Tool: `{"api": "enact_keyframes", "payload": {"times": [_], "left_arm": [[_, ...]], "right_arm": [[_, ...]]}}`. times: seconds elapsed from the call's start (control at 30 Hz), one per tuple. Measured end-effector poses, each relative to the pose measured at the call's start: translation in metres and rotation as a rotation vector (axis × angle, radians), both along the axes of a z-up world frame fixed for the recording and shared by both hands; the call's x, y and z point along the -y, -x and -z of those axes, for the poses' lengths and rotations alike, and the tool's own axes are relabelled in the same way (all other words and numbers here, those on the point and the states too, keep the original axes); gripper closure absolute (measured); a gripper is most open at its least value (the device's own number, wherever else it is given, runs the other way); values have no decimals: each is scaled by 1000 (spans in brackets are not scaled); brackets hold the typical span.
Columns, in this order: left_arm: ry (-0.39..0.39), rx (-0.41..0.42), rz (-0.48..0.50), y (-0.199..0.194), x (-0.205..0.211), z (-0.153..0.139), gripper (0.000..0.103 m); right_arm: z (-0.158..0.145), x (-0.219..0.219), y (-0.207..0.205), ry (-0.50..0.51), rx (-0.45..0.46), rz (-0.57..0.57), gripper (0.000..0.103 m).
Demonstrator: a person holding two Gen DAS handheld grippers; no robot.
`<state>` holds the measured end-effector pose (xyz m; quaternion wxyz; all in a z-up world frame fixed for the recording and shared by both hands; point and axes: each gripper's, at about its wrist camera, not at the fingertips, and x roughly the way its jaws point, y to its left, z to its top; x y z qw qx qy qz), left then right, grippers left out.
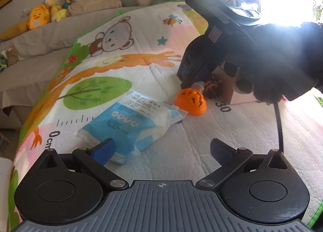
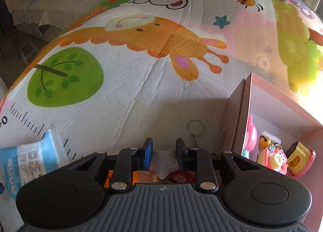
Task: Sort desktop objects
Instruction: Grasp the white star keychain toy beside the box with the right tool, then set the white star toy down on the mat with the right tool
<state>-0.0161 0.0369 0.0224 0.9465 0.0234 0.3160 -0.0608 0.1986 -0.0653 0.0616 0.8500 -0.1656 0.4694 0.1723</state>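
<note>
A blue and white tissue pack point(image 1: 129, 123) lies on the cartoon play mat point(image 1: 141, 56). An orange pumpkin toy point(image 1: 190, 100) sits just beyond it. My left gripper point(image 1: 161, 151) is open and empty, low over the mat, its left finger beside the pack's near corner. My right gripper point(image 2: 162, 152) is shut on a small figure keychain point(image 2: 164, 164) with a white top, brown hair and a metal ring point(image 2: 195, 128). In the left wrist view the right gripper point(image 1: 193, 85) presses down on that keychain point(image 1: 211, 88) next to the pumpkin. The pack's end shows in the right wrist view point(image 2: 30, 161).
An open pink cardboard box point(image 2: 268, 100) stands right of the right gripper, holding several small toys point(image 2: 276, 157). It also shows in the left wrist view point(image 1: 228, 88). A sofa with plush toys point(image 1: 40, 16) and cushions runs along the mat's far side. The window glares at top right.
</note>
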Motion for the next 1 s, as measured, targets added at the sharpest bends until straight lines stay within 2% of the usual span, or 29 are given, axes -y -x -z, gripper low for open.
{"api": "enact_keyframes", "payload": {"times": [0.2,0.3,0.37,0.5,0.57,0.63,0.77,0.87,1.0], "left_arm": [[-19,-30,28,7,3,5,0],[-25,-39,34,7,5,6,0],[-31,-47,44,6,8,7,0],[-38,-69,73,0,19,9,0],[-40,-82,93,-5,28,10,0],[-51,-87,102,-10,36,11,0],[-80,-91,112,-17,50,9,0],[-102,-88,122,-21,56,7,0],[-94,-102,127,-30,63,7,0]], "right_arm": [[-3,18,51,-93,-63,-52,79],[-4,38,79,-140,-101,-58,78],[-5,54,98,-153,-93,-55,78],[-10,83,140,-80,65,-58,78],[-10,96,154,-33,151,-35,71],[-11,111,163,-87,163,-23,59],[-4,126,173,-177,147,-4,57],[6,134,178,-176,169,25,56],[10,156,186,-143,282,137,47]]}}
